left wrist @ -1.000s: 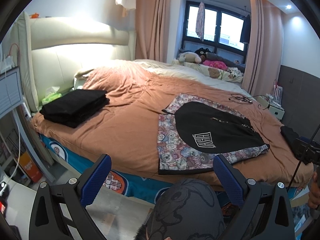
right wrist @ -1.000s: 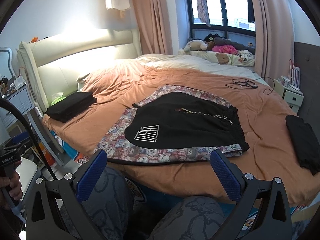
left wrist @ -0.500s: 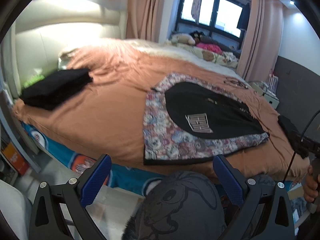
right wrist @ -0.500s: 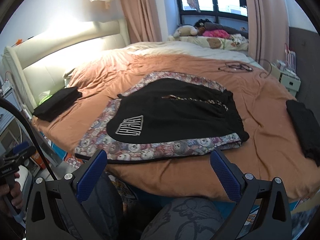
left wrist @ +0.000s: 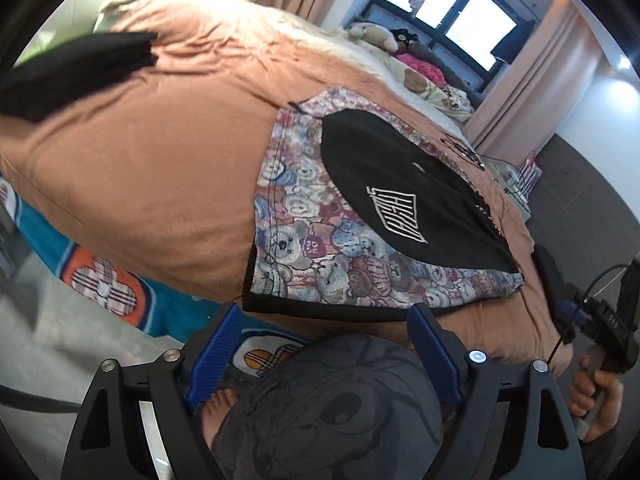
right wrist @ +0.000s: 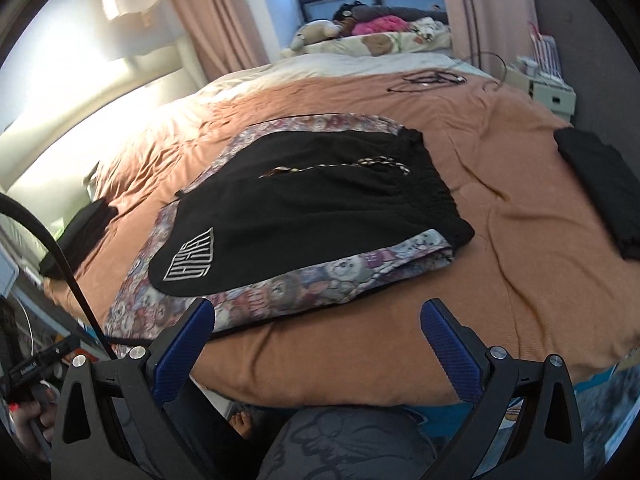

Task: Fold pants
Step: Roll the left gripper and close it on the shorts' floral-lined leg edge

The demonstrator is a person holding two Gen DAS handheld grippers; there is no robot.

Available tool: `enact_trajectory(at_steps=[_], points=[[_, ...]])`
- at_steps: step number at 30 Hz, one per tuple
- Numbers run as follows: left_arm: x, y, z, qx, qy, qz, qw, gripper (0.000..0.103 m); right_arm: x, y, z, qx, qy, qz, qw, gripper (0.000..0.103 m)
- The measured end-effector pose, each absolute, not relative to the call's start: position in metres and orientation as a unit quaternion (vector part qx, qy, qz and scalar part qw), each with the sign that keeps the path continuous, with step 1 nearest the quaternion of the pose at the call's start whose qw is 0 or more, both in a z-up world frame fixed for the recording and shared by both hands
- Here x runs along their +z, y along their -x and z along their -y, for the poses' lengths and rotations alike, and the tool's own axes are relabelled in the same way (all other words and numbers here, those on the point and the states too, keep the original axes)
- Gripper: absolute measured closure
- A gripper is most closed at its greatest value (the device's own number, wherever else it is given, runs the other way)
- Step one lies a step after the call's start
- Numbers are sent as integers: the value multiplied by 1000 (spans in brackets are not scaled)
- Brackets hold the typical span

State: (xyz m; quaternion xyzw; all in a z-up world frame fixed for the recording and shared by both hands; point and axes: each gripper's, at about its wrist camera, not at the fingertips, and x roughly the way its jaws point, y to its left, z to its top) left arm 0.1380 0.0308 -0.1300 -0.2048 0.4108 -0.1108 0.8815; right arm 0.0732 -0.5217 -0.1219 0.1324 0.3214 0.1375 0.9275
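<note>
Two handheld grippers face a bed (right wrist: 500, 208) covered with an orange-brown duvet. The pants (right wrist: 312, 208) lie flat near the bed's front edge: black fabric with a white geometric logo (right wrist: 190, 258), a patterned drawstring (right wrist: 344, 165) and bear-print side panels (left wrist: 304, 236). In the right wrist view the waistband end points right and the logo end points left; the bear-print hem runs along the near side.

The left gripper (left wrist: 324, 340) hangs before the bed's edge with its blue-padded jaws spread (they have just been narrowing, though a broad gap remains); nothing lies between them, and the left pad stands just below the near corner of the hem without touching it. The right gripper (right wrist: 316, 344) is likewise held wide apart and empty, its fingertips over the bare duvet just short of the hem.

Below both grippers appear the person's knees (right wrist: 348, 440) in grey printed trousers and bare toes (right wrist: 242, 420). The person's right hand (left wrist: 596, 392) shows at the right margin of the left wrist view, gripping a black handle.

A folded black garment (right wrist: 604, 184) lies on the duvet well to the right of the pants, and a second black stack (left wrist: 72, 68) lies near the headboard. Soft toys (right wrist: 320, 32) sit beneath the window, and a tangle of cables (right wrist: 432, 78) rests on the far side of the duvet.
</note>
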Motion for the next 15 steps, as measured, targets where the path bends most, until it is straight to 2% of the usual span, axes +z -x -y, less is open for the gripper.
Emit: enact_trajectory(at_steps=[15], points=[[-189,-179,-45,-153,326,-459,812,20,-150,-122,537,126,-166,-363,908,0]])
